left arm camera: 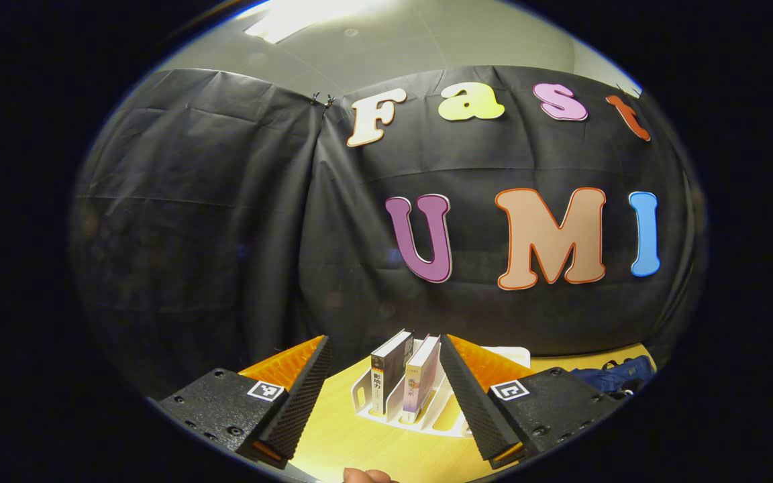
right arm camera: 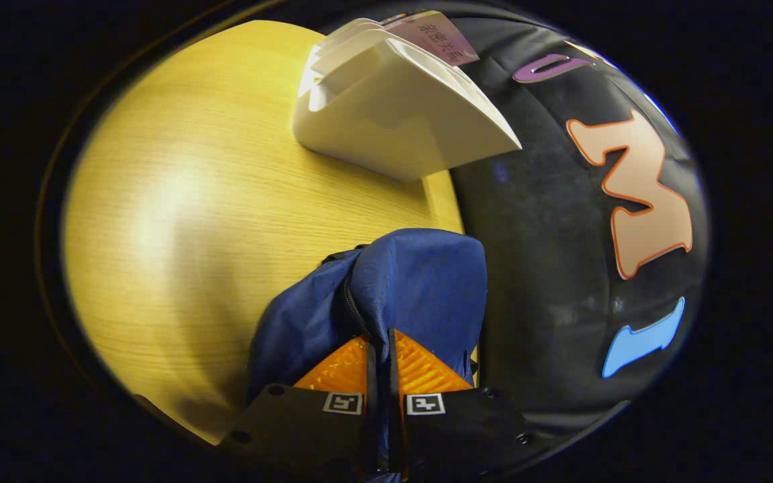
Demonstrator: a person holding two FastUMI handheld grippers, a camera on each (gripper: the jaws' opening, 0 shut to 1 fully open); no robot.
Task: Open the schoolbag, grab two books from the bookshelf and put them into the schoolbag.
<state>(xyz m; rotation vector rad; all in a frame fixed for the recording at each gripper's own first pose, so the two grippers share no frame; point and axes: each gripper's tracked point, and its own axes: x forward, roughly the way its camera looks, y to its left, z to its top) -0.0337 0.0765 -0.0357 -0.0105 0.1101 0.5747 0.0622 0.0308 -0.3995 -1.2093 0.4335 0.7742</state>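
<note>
Meanwhile, in the left gripper view: hovering above the wooden table (left arm camera: 353, 443) with the left gripper (left arm camera: 384, 392) spread wide and holding nothing, apparently lining up on the two books (left arm camera: 405, 379) standing upright in the white bookshelf (left arm camera: 386, 409) just ahead between the fingers; framing a corner of the blue schoolbag (left arm camera: 611, 376) lying farther right on the table, well apart from the rack, and catching a fingertip (left arm camera: 366, 475) at the bottom edge. Turning to the right gripper view: pinching a fold of the schoolbag (right arm camera: 413, 282) beside its zipper (right arm camera: 353, 308) with the right gripper (right arm camera: 378, 355), fingers closed tight on the fabric, probably lifting the flap to open the bag or keep its mouth ready; showing the bookshelf (right arm camera: 393, 121) standing beyond on the table (right arm camera: 192, 201) with a book (right arm camera: 437, 37) poking out of it, nothing blocking the path between rack and bag, both books not yet taken.
</note>
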